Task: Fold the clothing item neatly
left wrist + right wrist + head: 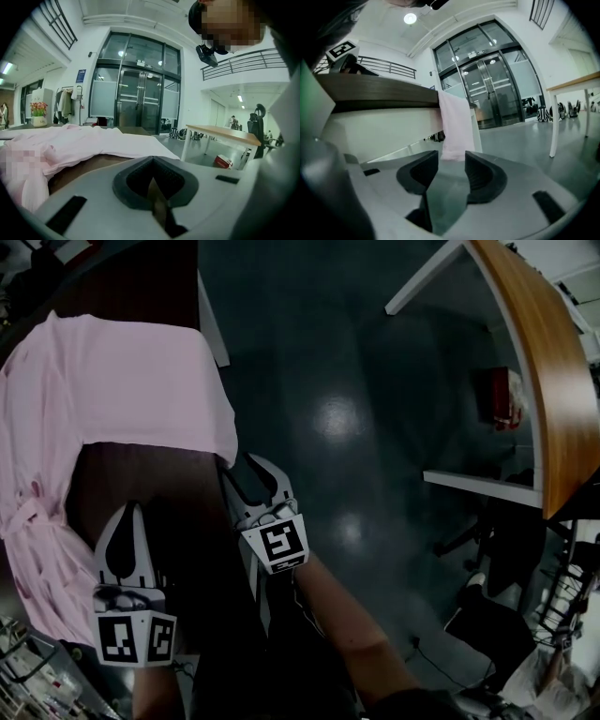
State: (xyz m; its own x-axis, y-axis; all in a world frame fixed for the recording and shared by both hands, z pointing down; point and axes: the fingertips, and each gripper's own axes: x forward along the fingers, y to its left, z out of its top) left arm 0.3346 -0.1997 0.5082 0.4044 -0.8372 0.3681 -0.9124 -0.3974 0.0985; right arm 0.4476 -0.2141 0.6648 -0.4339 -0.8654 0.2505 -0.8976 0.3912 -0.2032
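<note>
We're in a big, open office hall here: tall glass doors (pixel 140 105) far ahead, a railed upper gallery (pixel 243 61) on the right, a white-legged desk (pixel 220 133) with a wooden top, a black office chair (pixel 257 123) beyond it, a clothes rack (pixel 65 104) far left, and a shiny grey floor (pixel 347 418) below.

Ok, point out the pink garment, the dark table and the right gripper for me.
pink garment (pixel 122 381): head view, on the flat panel lying on the table.
dark table (pixel 141 484): head view, on the bare top beside the garment.
right gripper (pixel 240 465): head view, midway between the tips of its open jaws.
</note>
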